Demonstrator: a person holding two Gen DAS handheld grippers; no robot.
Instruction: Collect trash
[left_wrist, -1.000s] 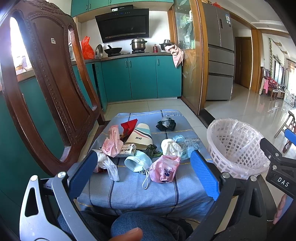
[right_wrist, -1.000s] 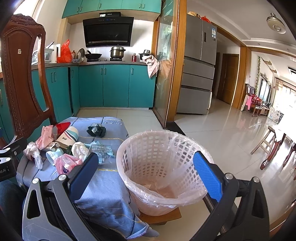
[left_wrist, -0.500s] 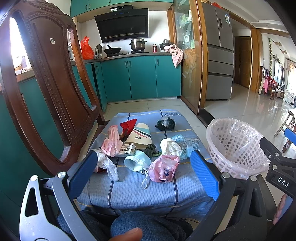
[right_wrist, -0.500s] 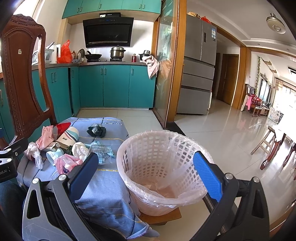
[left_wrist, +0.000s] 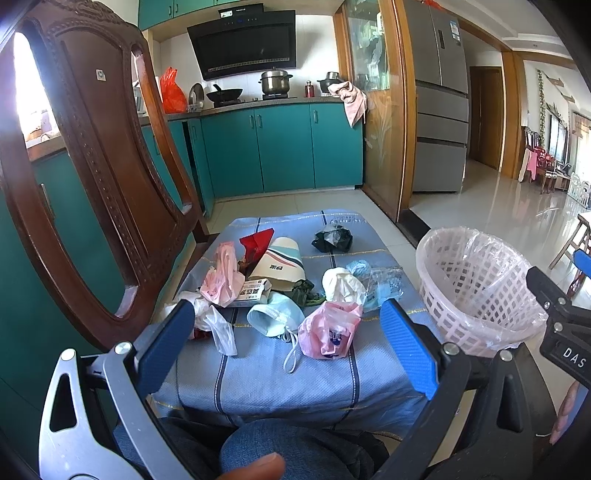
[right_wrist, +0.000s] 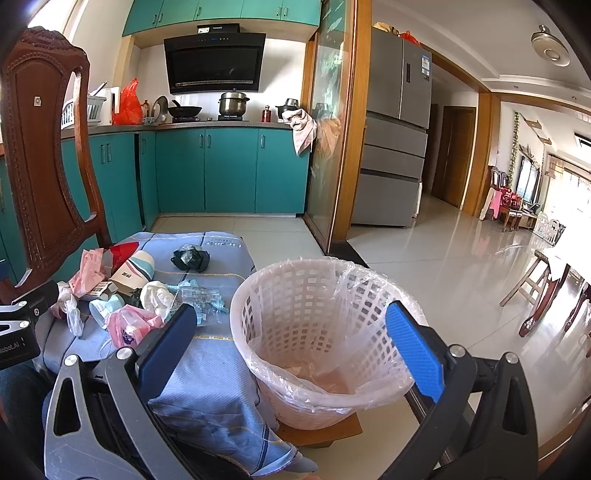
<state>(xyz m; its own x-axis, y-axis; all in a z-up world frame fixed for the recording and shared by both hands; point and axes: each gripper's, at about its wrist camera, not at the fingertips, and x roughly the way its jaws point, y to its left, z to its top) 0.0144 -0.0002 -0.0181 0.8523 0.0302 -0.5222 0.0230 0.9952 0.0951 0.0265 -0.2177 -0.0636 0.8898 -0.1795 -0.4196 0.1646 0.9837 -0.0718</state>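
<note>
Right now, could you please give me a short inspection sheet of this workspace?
Surface: blue striped cloth over a low stand, rumpled at the near edge.
Job's things: pink plastic bag, light blue face mask, paper cup on its side, black crumpled bag, white wad, clear wrapper; lined basket beside the cloth, almost empty.
Clutter: red wrapper, small printed box.
Grippers: left gripper and right gripper both open, holding nothing.
Cables: nothing seen.
Surroundings: wooden chair, teal cabinets, fridge.
</note>
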